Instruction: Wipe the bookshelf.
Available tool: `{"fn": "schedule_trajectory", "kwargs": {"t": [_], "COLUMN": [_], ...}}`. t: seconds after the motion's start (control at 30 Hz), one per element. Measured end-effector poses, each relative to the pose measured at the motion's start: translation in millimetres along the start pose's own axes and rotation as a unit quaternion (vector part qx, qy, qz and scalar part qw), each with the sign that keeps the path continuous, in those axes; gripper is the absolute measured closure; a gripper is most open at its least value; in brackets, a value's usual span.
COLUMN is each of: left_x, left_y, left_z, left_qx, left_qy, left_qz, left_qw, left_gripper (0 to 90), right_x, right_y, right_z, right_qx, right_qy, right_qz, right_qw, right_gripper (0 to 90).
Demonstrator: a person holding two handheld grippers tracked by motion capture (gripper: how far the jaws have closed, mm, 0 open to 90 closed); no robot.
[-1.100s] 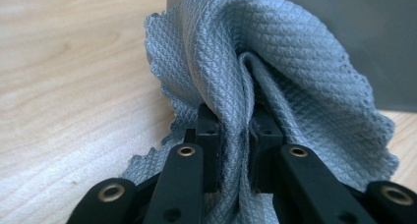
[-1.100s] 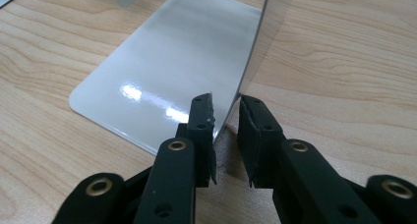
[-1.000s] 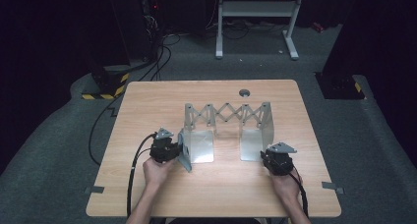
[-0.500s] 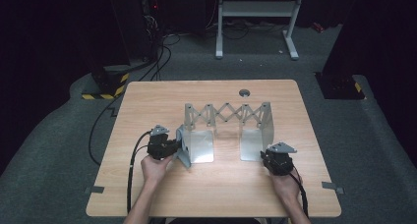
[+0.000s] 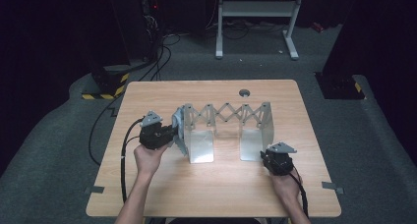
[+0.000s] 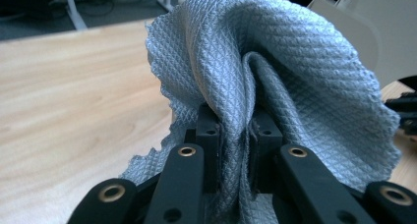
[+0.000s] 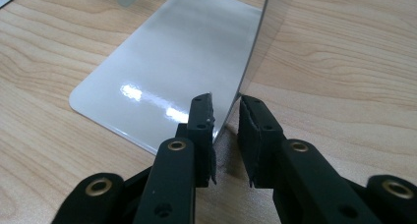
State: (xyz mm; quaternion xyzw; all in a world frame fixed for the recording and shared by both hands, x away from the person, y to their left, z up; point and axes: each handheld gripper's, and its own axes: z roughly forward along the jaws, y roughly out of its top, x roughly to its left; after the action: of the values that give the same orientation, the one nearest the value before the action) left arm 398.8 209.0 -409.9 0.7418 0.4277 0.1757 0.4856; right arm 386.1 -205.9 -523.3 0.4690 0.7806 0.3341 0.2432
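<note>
grey cloth [image 6: 275, 76] lifted higher, left gripper [image 5: 156, 133] raised

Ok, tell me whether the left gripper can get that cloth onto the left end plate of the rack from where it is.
Probably yes. The left gripper holds the grey cloth right beside the rack's left end plate, and nothing visible lies between them.
</note>
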Motion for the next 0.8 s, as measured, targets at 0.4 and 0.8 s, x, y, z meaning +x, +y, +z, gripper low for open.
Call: {"fn": "schedule_trajectory", "kwargs": {"t": [0.4, 0.8], "left_x": [6.4, 12.3], "left_y": [4.3, -15.7], "left_z": [13.5, 33.7], "left_qx": [0.008, 0.045], "left_qy": [0.006, 0.015], "left_qz": [-0.003, -0.009], "left_qw": [0.9999, 0.9988], "left_gripper": [78.7, 78.7], "right_x": [-0.1, -0.3], "right_y": [0.0, 0.0], "right_z": [0.0, 0.1], "right_qx": [0.000, 0.000], "right_qy": [0.001, 0.001], "right_qz": [0.000, 0.001], "right_qw": [1.0000, 1.0000], "right_gripper": [76.2, 76.2]}}
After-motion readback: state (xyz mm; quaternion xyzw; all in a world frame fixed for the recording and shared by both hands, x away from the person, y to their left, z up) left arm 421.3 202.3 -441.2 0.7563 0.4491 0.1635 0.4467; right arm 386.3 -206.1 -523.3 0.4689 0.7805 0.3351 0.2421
